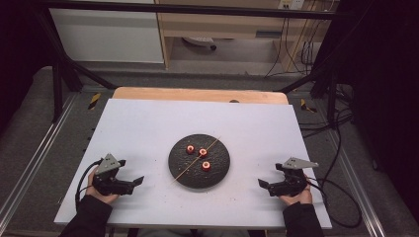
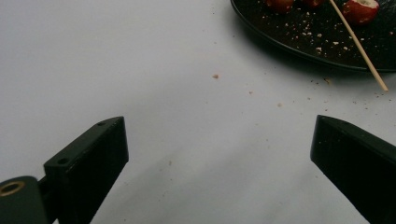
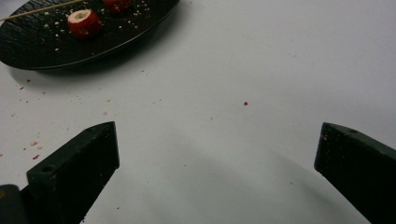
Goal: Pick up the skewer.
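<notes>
Skewer (image 1: 196, 159) lies across the black plate (image 1: 178, 173) with three red fruits (image 1: 206, 166), mid-table on a crumb-strewn white sheet (image 1: 148, 123). Left gripper (image 1: 137, 181) and right gripper (image 1: 263, 183) rest wide open, empty, flanking it; grey floor and cables (image 1: 341, 148) surround.

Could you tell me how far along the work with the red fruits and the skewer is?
Barely begun. Done: three red fruits and the skewer lie loose on the black plate, nothing threaded. In hand: nothing; the left gripper and right gripper rest open beside the plate. Left, probably: picking up the skewer and fruits.
</notes>
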Action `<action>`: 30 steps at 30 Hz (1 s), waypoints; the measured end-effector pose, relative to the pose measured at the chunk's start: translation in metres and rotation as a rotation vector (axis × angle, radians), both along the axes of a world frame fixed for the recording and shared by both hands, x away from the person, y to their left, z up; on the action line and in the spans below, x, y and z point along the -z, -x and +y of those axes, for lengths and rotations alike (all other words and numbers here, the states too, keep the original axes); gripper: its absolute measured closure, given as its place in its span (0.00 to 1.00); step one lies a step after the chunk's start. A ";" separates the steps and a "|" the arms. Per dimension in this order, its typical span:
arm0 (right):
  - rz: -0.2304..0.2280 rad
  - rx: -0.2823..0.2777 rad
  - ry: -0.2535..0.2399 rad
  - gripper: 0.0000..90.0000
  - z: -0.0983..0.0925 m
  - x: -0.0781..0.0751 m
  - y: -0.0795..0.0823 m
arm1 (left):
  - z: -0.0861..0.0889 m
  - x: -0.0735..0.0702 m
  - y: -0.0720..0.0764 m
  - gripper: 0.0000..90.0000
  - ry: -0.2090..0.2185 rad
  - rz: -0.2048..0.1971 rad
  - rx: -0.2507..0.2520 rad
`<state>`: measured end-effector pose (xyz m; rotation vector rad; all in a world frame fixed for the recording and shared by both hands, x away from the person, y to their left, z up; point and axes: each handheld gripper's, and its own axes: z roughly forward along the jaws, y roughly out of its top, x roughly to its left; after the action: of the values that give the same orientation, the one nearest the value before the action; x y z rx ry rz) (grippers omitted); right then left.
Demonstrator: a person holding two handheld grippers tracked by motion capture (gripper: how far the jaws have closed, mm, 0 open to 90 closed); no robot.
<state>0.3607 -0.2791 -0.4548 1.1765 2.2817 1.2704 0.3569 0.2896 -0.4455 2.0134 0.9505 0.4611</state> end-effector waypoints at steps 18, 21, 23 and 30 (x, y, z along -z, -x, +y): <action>-0.010 0.000 0.006 0.01 0.001 -0.002 0.001 | -0.018 -0.012 0.000 0.04 -0.020 0.010 0.008; -0.008 0.007 0.011 0.01 0.001 -0.002 0.001 | -0.028 -0.017 -0.001 0.04 -0.021 0.021 0.009; -0.009 0.009 0.009 0.01 0.001 -0.003 0.001 | -0.031 -0.019 -0.002 0.04 -0.026 0.023 0.014; -0.007 0.003 0.026 0.01 0.003 -0.002 0.001 | -0.052 -0.027 -0.003 0.04 -0.054 0.035 0.045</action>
<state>0.3601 -0.2764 -0.4526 1.1644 2.2830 1.2379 0.3602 0.2376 -0.4190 2.0933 0.9212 0.4321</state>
